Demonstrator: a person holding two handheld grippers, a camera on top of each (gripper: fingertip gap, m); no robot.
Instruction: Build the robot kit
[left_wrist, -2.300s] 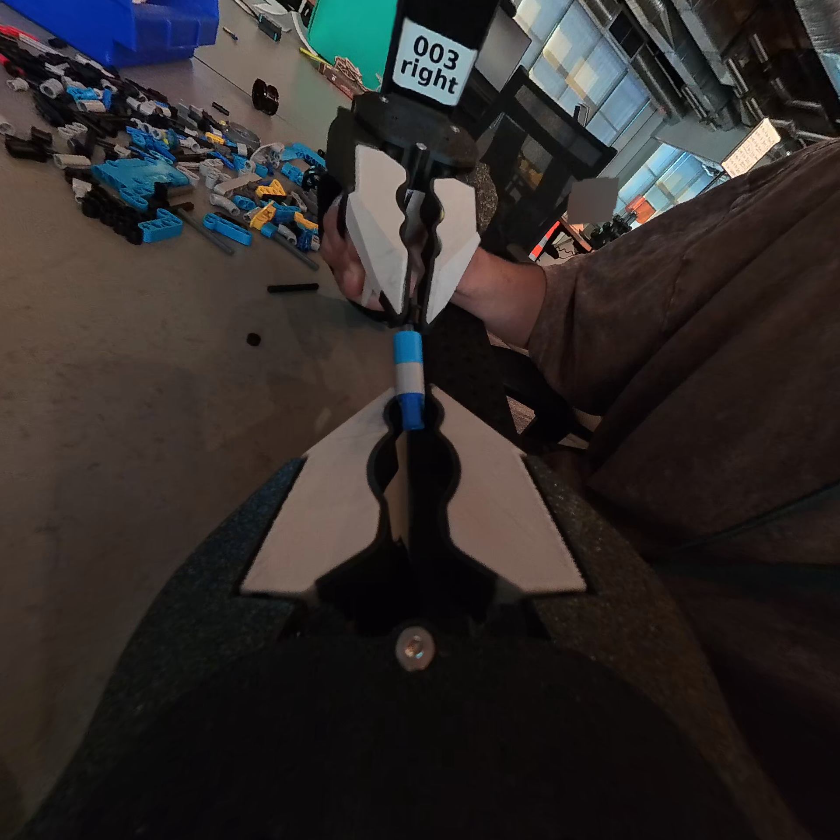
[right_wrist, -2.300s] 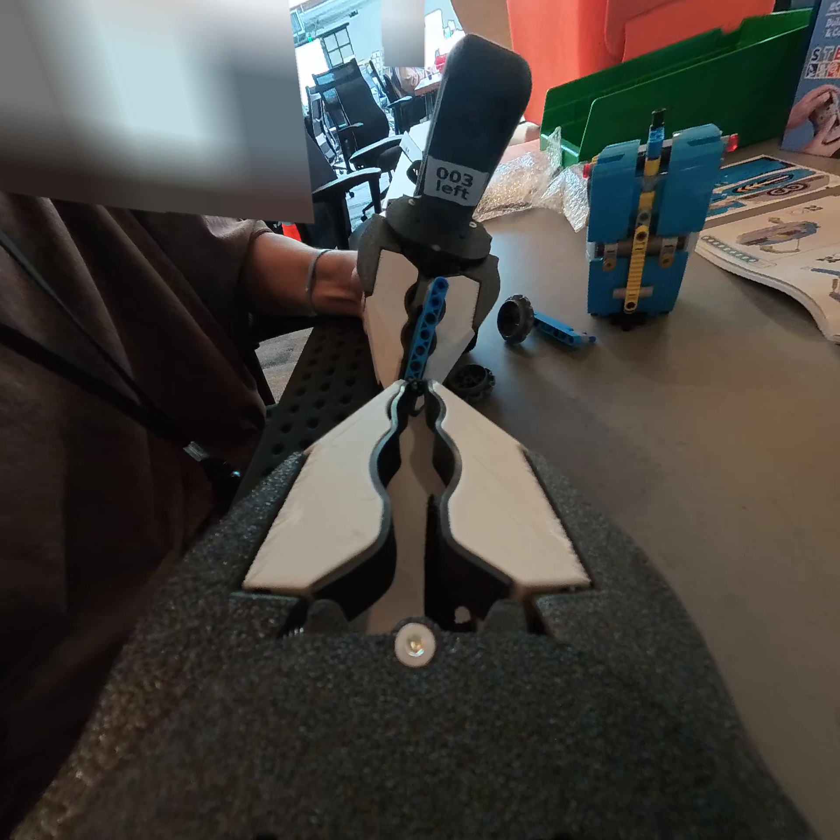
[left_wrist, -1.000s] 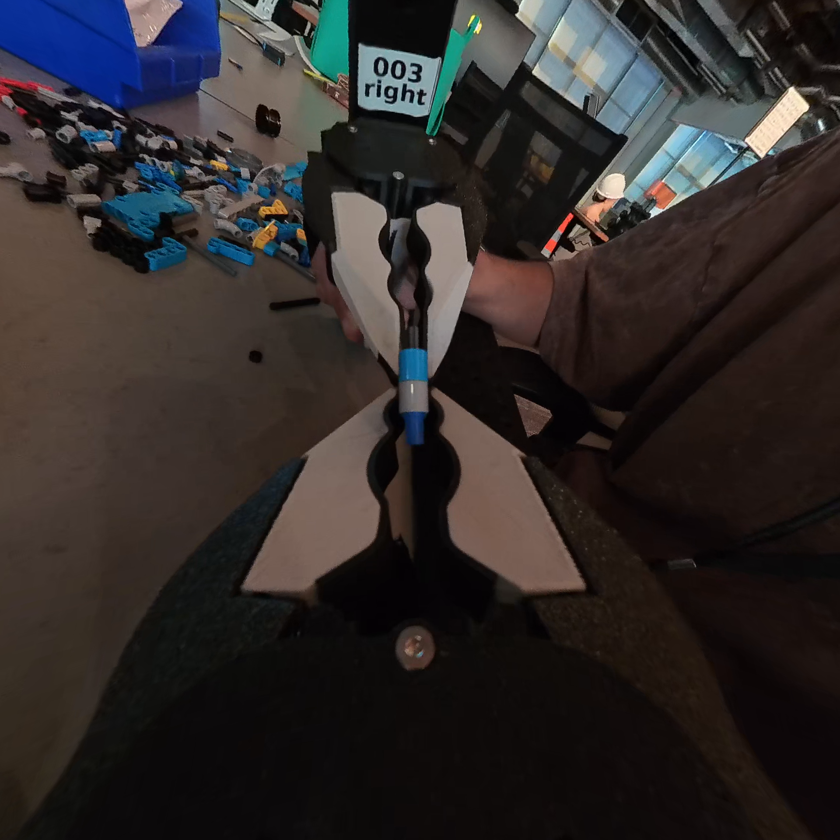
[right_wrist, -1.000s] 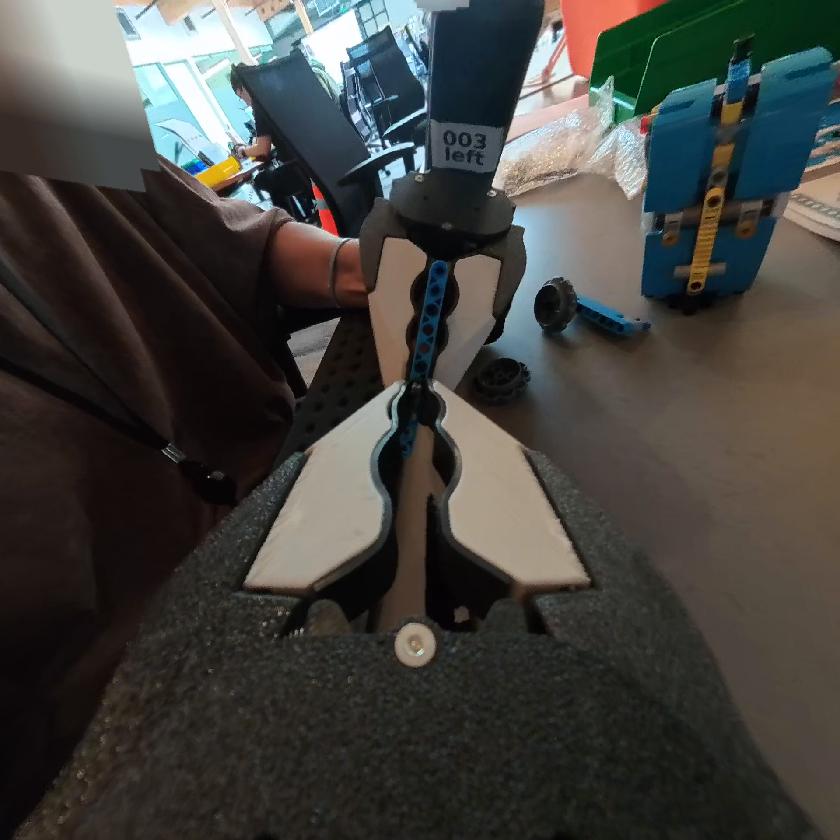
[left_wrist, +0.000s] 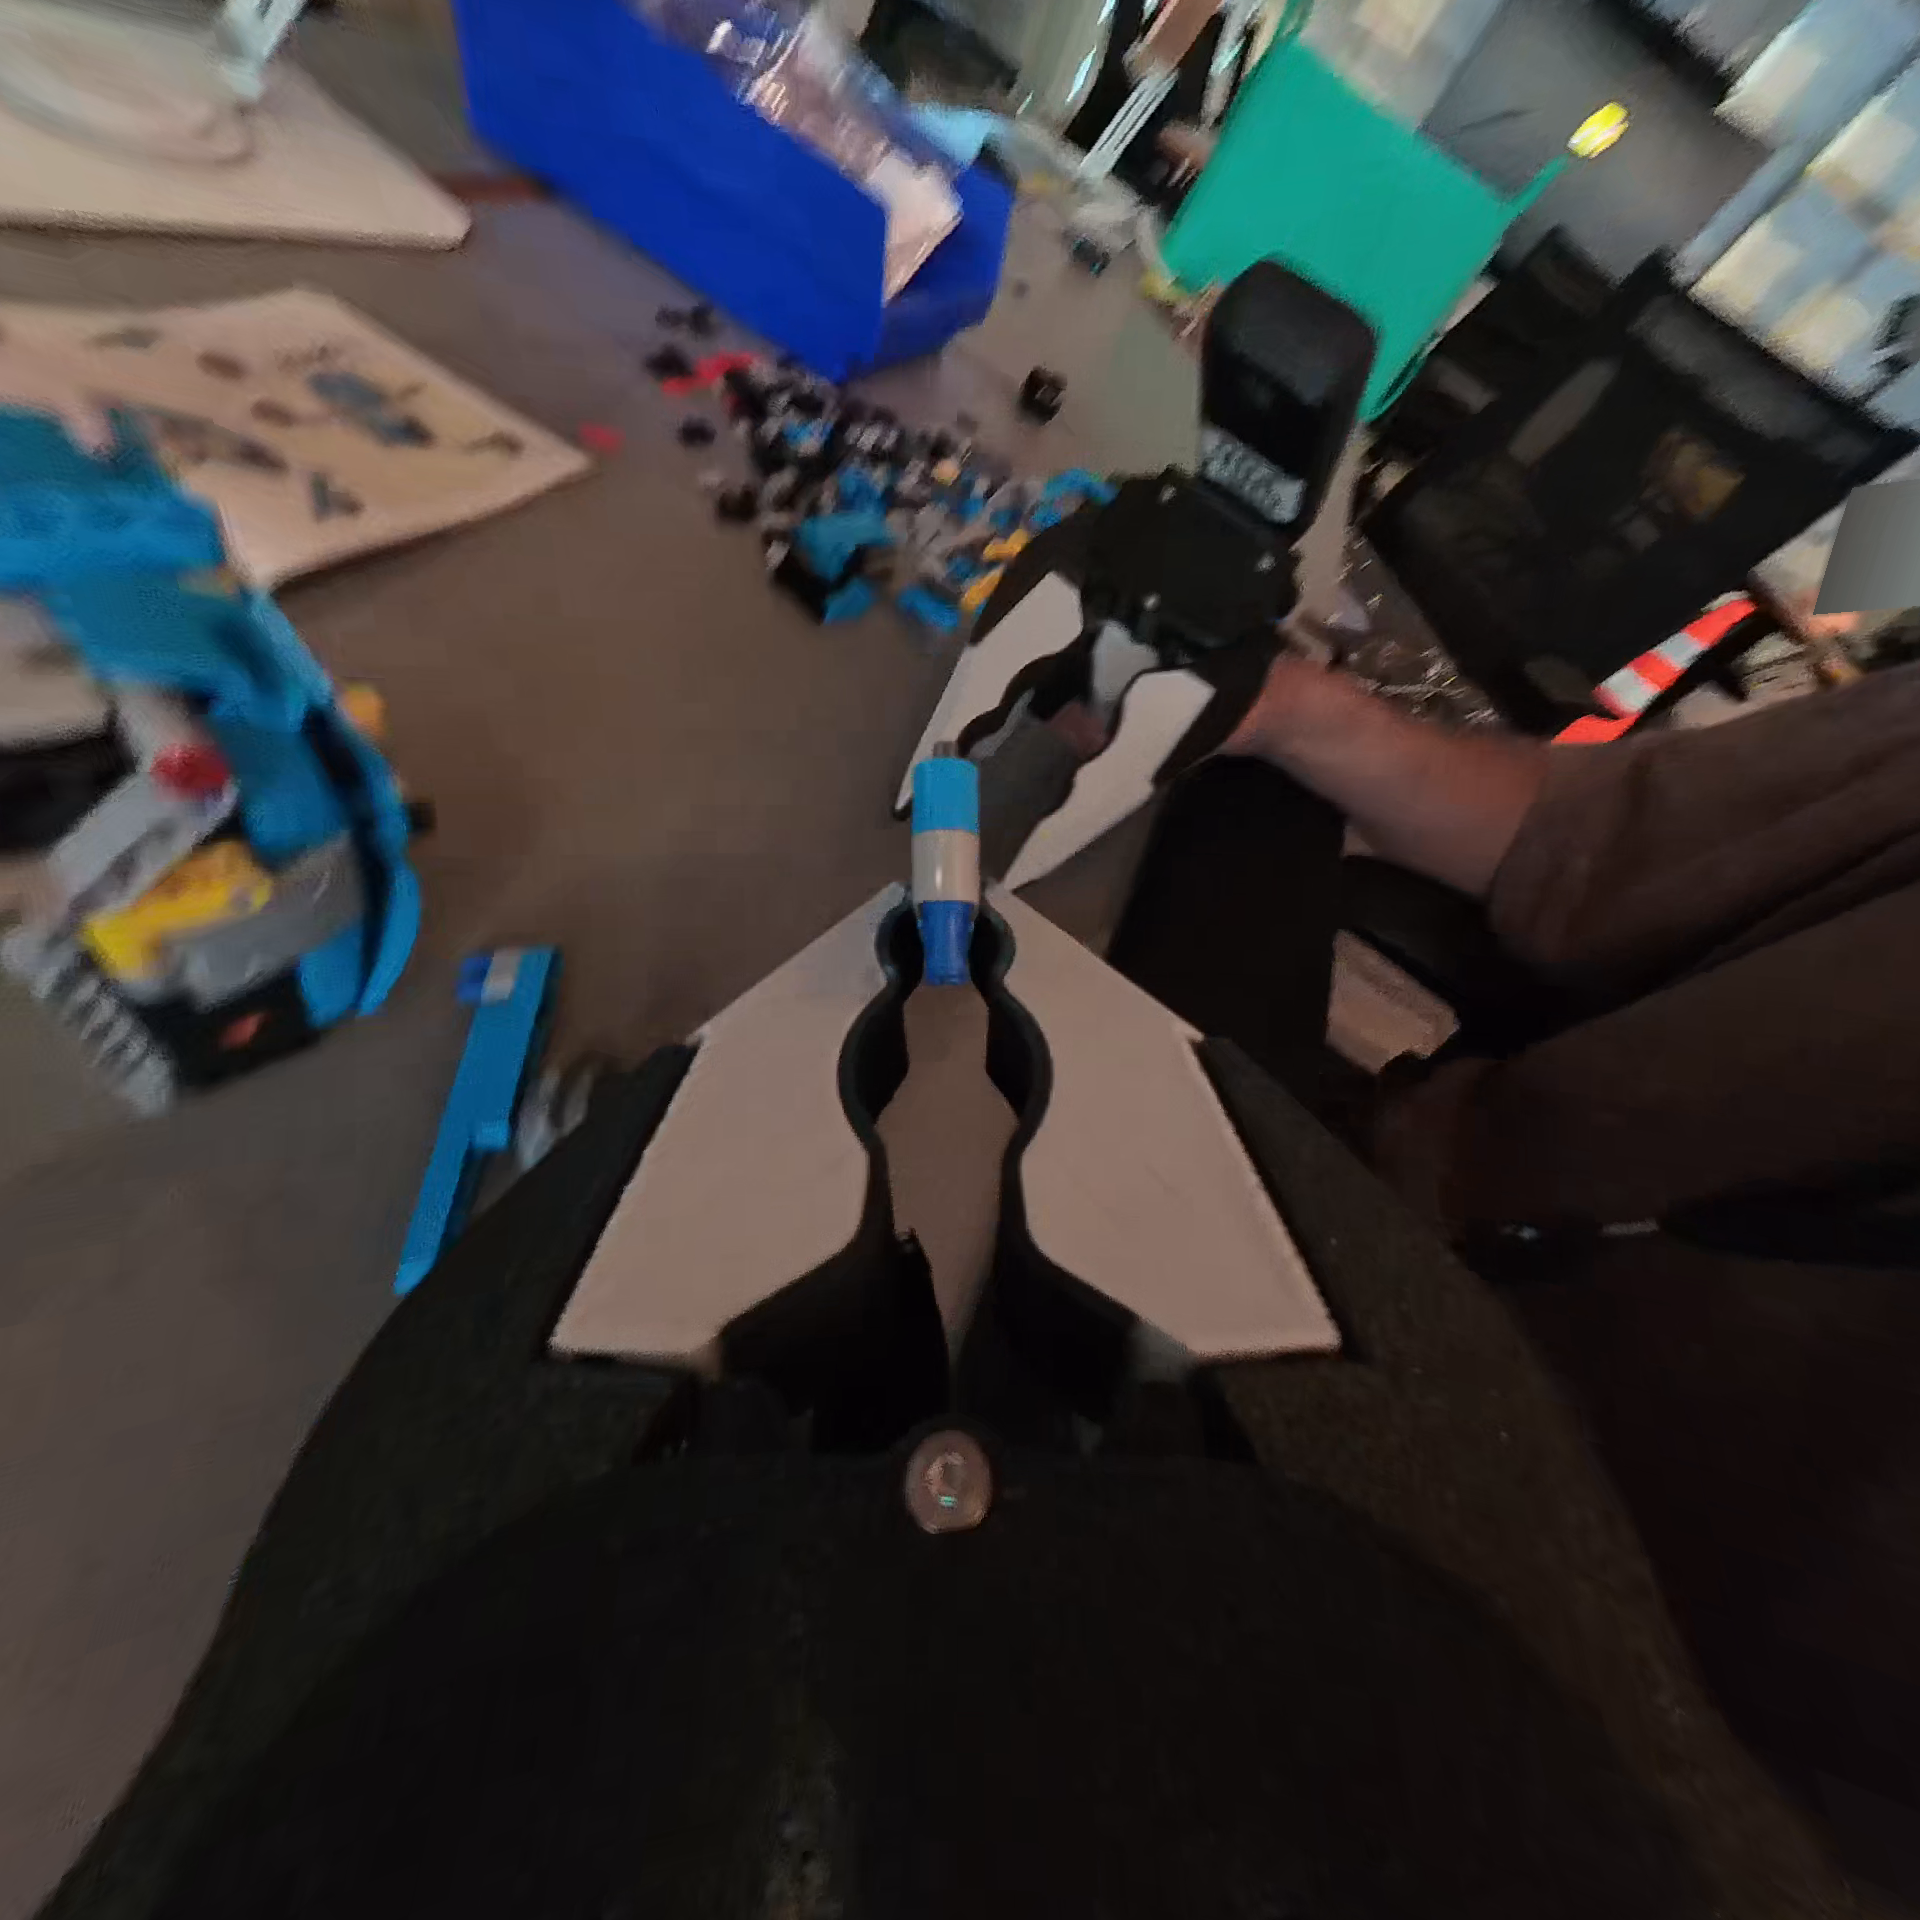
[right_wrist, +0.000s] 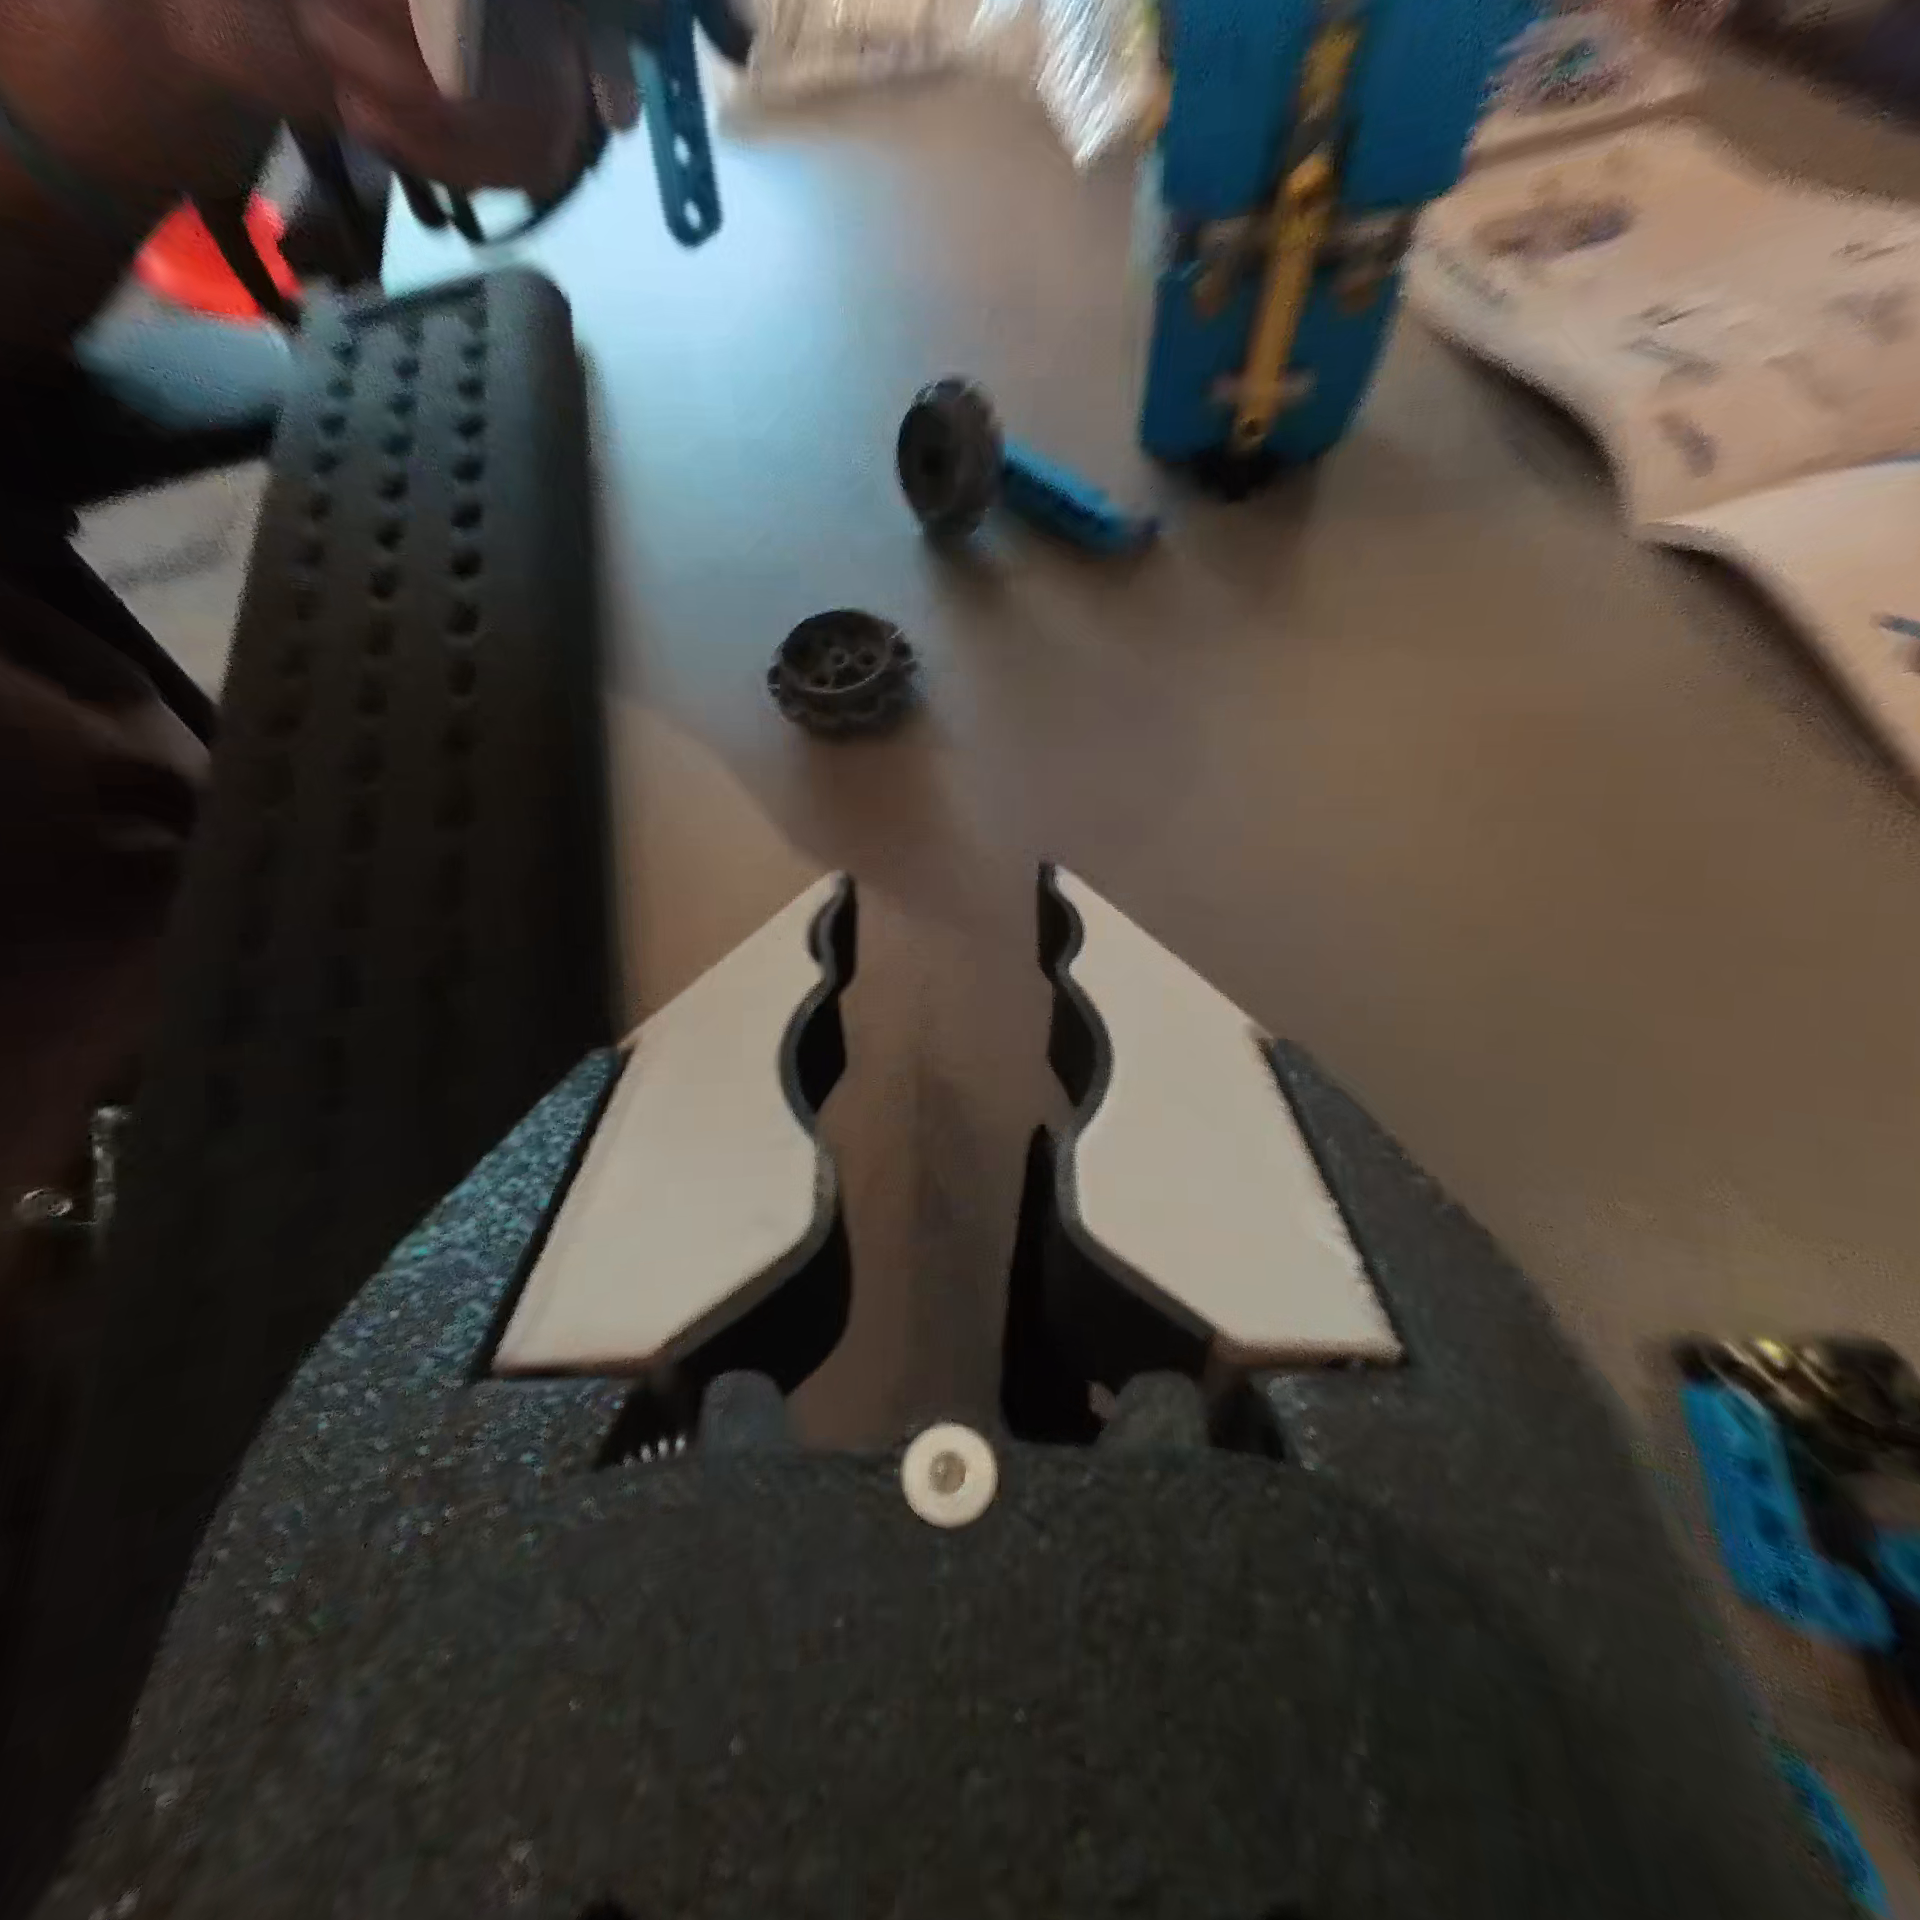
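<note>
My left gripper (left_wrist: 943, 925) is shut on a thin blue beam, seen end-on with a blue and grey piece (left_wrist: 943, 842) sticking out past the tips. In the right wrist view the same blue beam (right_wrist: 675, 156) hangs from the left gripper (right_wrist: 582, 83), blurred at the top left. My right gripper (right_wrist: 943, 878) is open and empty above the grey table (right_wrist: 1351, 831). In the left wrist view the right gripper (left_wrist: 1023, 774) stands just behind the held piece with its jaws spread.
A blue model (right_wrist: 1278, 239) stands on the table, with a wheel on a blue beam (right_wrist: 945, 457) and a loose black wheel (right_wrist: 842, 673) before it. A black perforated armrest (right_wrist: 395, 675) lies left. Loose parts (left_wrist: 883, 509), a blue bin (left_wrist: 727, 187) and instruction sheets (left_wrist: 291, 436) lie farther off. The gap from one gripper's tips to the other's is roughly 12 cm.
My right gripper has opened, let go of the piece and drawn back. My left gripper still holds the beam. Both views have swung towards the table and are blurred.
</note>
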